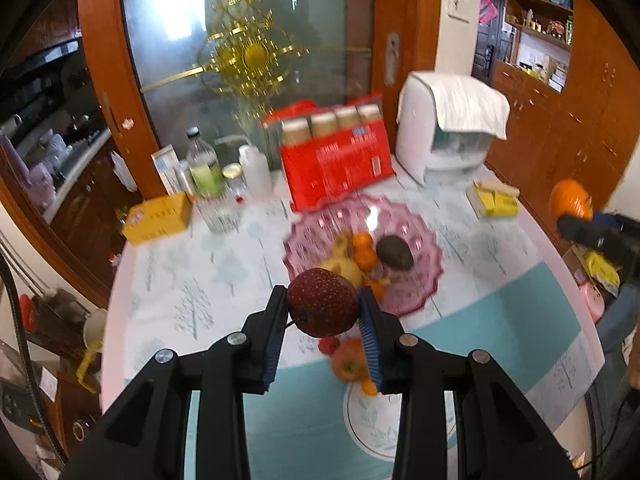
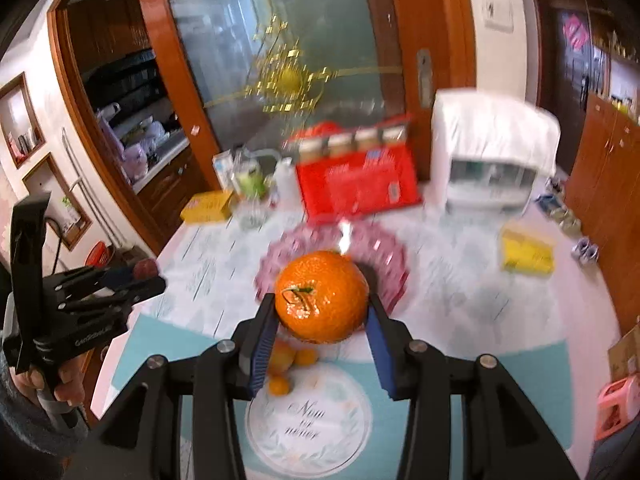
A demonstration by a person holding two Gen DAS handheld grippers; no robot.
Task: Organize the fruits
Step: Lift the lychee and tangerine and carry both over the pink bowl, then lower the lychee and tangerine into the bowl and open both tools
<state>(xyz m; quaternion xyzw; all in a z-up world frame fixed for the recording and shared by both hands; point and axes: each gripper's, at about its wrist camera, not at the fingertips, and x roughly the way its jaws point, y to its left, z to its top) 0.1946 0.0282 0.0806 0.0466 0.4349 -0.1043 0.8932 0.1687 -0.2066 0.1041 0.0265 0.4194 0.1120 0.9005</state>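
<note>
Both grippers carry fruit above the table.
Left gripper (image 1: 323,309) jaws pinch a red apple (image 1: 322,302); right gripper (image 2: 322,316) jaws clamp an orange (image 2: 322,296), both held clear, pink bowl (image 1: 424,240) just beyond, likely their destination.

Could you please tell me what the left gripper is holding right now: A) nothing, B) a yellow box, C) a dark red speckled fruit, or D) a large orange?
C: in the left wrist view, the left gripper is shut on a dark red speckled fruit, held above the table.
</note>
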